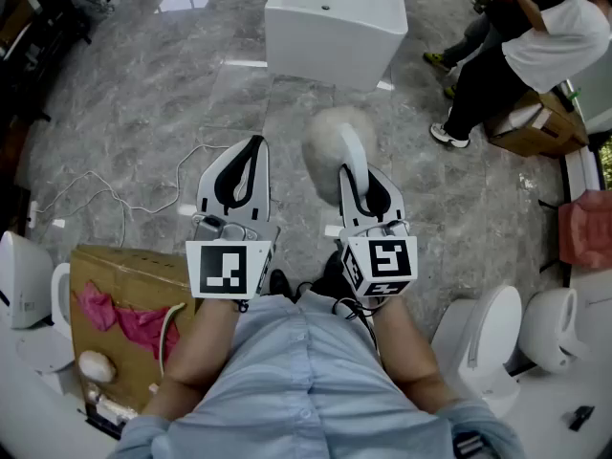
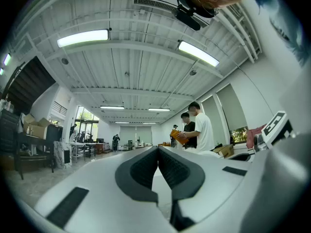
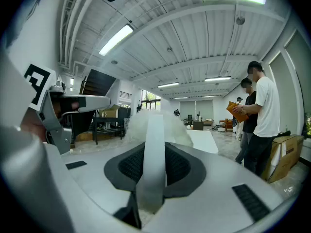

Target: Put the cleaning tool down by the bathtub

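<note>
Gripping one cleaning tool [image 1: 330,144], right gripper [image 1: 357,174] faces one bathtub [image 1: 335,15]; left gripper [image 1: 254,143] closed, empty.

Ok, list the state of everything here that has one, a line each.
Fluffy white cleaning tool with a flat white handle: held up, not yet put down.
Right gripper: shut on the tool's handle.
Left gripper: shut, empty.
White rectangular bathtub: standing on the grey marble floor, ahead of both grippers.
Brown cardboard box: open, pink cloth inside.
</note>
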Demonstrator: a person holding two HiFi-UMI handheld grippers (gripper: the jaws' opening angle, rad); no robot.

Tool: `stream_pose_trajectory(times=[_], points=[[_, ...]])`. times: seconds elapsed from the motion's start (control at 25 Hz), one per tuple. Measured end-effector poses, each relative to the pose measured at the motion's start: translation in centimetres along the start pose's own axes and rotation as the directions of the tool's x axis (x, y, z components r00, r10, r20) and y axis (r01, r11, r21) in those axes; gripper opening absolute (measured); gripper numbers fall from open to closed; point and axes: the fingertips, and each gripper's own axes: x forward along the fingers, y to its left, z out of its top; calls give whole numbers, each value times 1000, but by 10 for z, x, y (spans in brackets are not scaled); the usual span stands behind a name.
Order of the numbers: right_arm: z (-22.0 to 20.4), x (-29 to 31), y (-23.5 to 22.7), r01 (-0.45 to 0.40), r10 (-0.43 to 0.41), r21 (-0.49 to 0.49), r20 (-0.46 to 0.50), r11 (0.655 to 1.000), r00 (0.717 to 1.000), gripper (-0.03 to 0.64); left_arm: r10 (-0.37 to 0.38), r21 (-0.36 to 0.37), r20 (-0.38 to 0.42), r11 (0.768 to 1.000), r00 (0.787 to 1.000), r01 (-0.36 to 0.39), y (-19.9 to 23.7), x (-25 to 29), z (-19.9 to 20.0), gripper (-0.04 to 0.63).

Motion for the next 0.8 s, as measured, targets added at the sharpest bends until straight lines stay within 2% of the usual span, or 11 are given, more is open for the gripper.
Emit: stream_pose_trajectory(times=[0.16, 0.48, 0.8], points=[[1, 11, -20, -8, 8, -2, -3, 1000, 1000, 97, 10, -7, -10, 1000, 1000, -10, -6, 19, -6, 16], [-8, 35, -102, -6, 7, 46, -21, 999, 1000, 97, 40, 63, -92, 997, 995, -34, -24, 75, -31, 16], [-11, 60, -176, -28, 30, 54, -41, 998, 999, 98, 97, 80, -103, 993, 990, -89, -51, 132, -33, 16]])
